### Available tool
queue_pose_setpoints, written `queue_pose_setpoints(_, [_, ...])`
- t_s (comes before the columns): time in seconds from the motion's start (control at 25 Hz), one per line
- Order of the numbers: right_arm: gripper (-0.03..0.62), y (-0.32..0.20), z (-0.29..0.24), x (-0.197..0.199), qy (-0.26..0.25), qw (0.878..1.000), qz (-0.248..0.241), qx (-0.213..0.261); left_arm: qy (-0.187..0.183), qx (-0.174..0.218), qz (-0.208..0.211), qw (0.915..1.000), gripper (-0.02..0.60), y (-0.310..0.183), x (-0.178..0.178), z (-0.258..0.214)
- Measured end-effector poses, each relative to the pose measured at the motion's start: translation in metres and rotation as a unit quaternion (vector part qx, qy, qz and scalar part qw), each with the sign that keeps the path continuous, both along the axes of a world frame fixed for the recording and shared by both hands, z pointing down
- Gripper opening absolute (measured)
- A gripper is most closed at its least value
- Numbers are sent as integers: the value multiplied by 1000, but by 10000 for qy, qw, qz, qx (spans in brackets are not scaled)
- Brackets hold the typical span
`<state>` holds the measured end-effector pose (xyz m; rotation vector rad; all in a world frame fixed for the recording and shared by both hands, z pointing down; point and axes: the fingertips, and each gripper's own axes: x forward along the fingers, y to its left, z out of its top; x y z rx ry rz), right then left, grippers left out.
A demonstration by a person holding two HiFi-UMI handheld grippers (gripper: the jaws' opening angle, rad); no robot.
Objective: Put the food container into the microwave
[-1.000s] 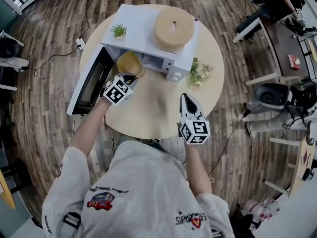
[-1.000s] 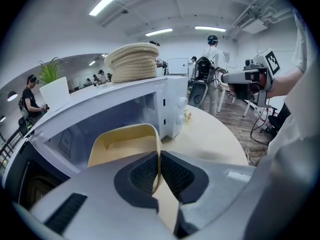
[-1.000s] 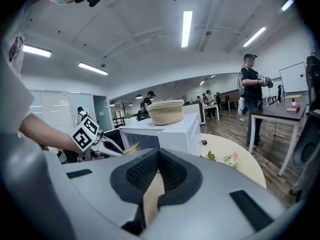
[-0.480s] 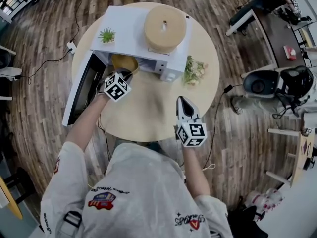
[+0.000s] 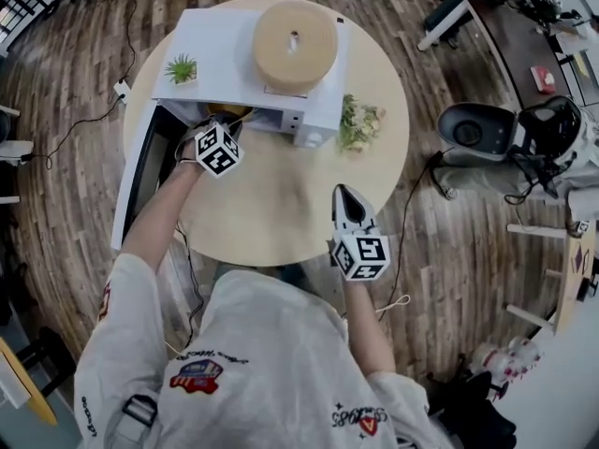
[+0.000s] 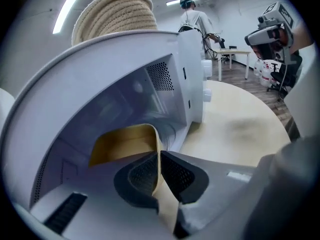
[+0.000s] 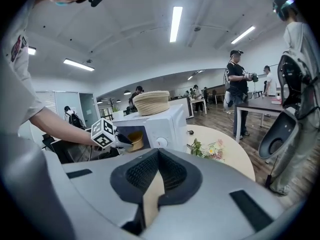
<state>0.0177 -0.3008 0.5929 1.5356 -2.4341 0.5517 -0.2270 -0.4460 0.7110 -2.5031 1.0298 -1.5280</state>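
- Presently, insertion step: the left gripper (image 6: 159, 159) has its jaws clamped on the thin rim of the yellow food container (image 6: 125, 144), which sits inside the microwave (image 5: 225, 64) cavity, just past the opening.
- The right gripper (image 7: 157, 159) has its jaws together with nothing between them, and it hangs over the near edge of the round table (image 5: 281, 213).
- Judged next move: lower the container onto the cavity floor, part the jaws, draw back clear, then swing the door (image 5: 136, 181) shut.
- Count: one container, one microwave, two grippers; one small plant (image 5: 181, 67) and one woven coil (image 5: 295, 34) on top; one flower bunch (image 5: 358, 124) beside.
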Motion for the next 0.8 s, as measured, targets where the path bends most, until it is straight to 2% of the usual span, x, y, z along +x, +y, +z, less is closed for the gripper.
queue_pose_setpoints(0.64, [2,20,16,39,83,9988,437,-212,-565,371,233,9974,17,-35,13,24])
queue_pose_setpoints(0.8, [2,25,20,46,94,9983,528,-240,-635,354,271,9970,17,-38,15,29])
